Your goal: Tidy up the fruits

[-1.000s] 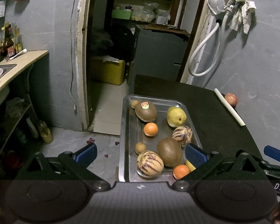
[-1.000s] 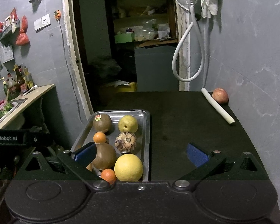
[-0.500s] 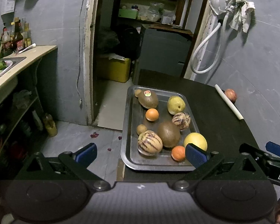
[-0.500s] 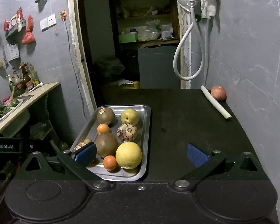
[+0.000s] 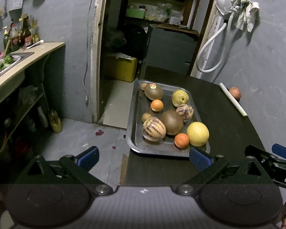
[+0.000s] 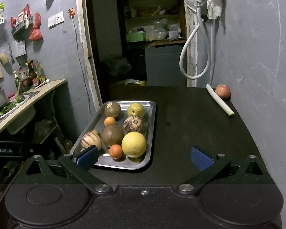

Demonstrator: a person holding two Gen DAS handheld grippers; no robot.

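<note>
A metal tray sits at the left edge of a black table. It holds several fruits: a large yellow citrus, two oranges, two brown fruits, two striped melons and a yellow pear. A red apple lies apart at the far right by the wall. My left gripper is open and empty, short of the tray's near edge. My right gripper is open and empty, near the tray's near right corner.
A white leek stalk lies beside the apple. A grey wall borders the table on the right. A counter with sink and bottles stands at the left, across the floor gap. A doorway opens behind the table.
Both grippers have pulled back and up from the tray. The whole tray and the yellow citrus now show in front of them. Both stayed open.
</note>
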